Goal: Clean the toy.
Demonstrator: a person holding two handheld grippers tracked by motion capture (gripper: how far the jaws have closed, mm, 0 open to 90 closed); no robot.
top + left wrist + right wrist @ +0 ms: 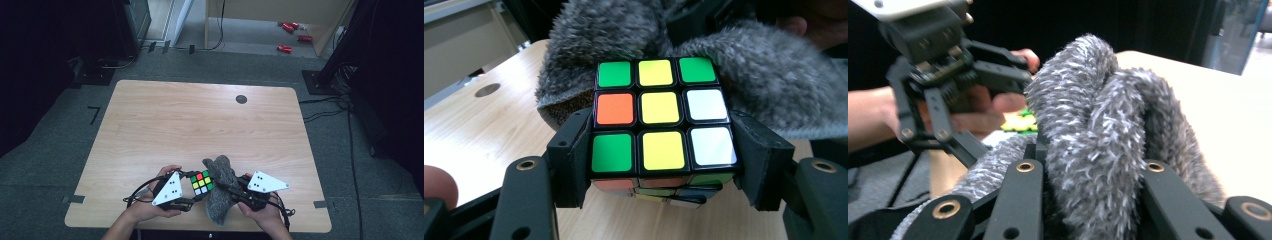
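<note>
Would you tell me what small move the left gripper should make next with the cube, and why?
Probably ease the puzzle cube forward into the grey fuzzy sock. The left gripper clamps the cube right at the sock's mouth, and the right gripper is shut on the sock.

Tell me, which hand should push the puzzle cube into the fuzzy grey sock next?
Probably the left. The left gripper is already clamped on the puzzle cube, right in front of the fuzzy grey sock. The right gripper is busy pinching the sock, so it likely just holds it.
</note>
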